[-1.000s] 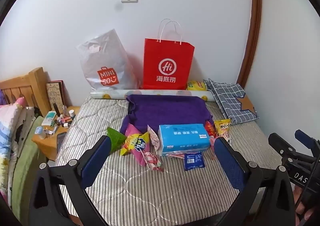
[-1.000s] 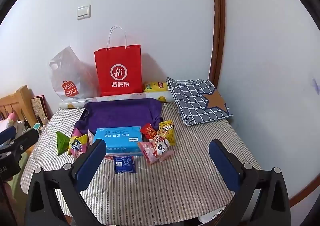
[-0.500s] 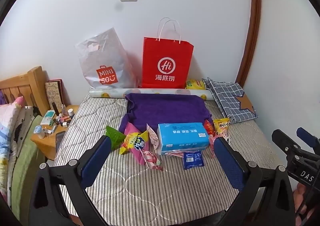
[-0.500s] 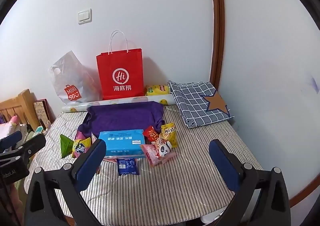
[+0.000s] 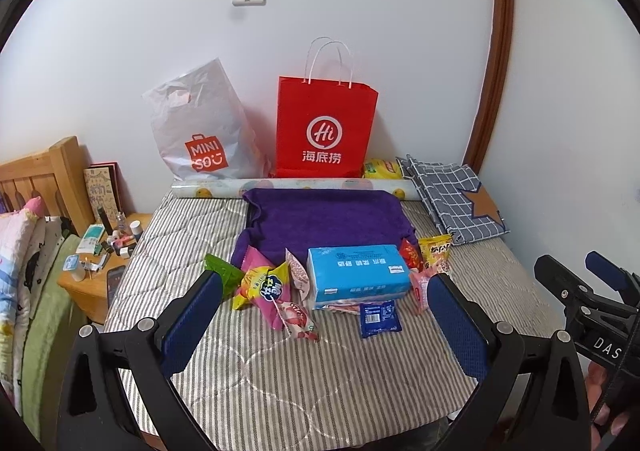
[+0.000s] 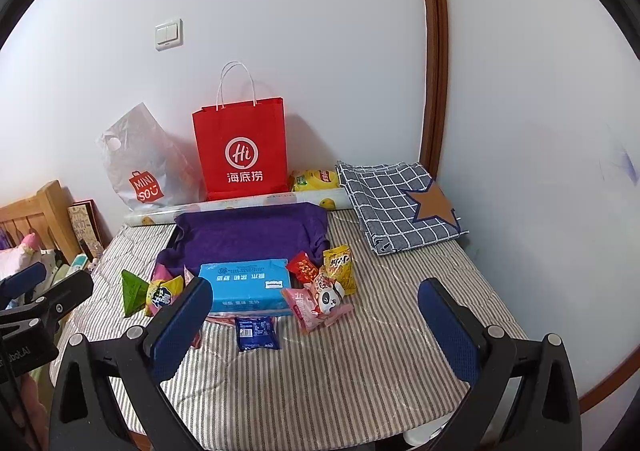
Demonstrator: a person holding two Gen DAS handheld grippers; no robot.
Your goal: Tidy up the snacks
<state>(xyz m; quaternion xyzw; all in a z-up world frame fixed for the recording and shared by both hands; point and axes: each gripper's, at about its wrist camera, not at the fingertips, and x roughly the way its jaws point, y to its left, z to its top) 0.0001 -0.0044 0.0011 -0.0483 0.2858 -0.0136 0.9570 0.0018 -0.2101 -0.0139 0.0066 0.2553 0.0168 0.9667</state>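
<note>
Several snack packets lie around a blue tissue box point(image 5: 358, 273) on a striped mattress point(image 5: 304, 371): a green triangular packet point(image 5: 222, 277), a yellow-pink packet point(image 5: 266, 285), a pink-white packet point(image 5: 298, 317), a small dark blue packet point(image 5: 379, 318), and red point(image 6: 303, 268) and yellow point(image 6: 340, 265) packets with a panda packet point(image 6: 328, 297) on the box's right. My left gripper point(image 5: 322, 303) hangs open above the mattress's near part, nothing between its fingers. My right gripper point(image 6: 314, 309) is open too, well short of the snacks.
A red paper bag point(image 5: 326, 129) and a white plastic bag point(image 5: 202, 139) stand against the wall behind a purple towel point(image 5: 324, 219). A checked cushion point(image 6: 396, 203) lies back right. A cluttered wooden bedside table point(image 5: 100, 263) stands to the left.
Both grippers have lifted and eased back a little, so the snacks sit slightly lower and farther in each view. Nothing on the bed has moved.
</note>
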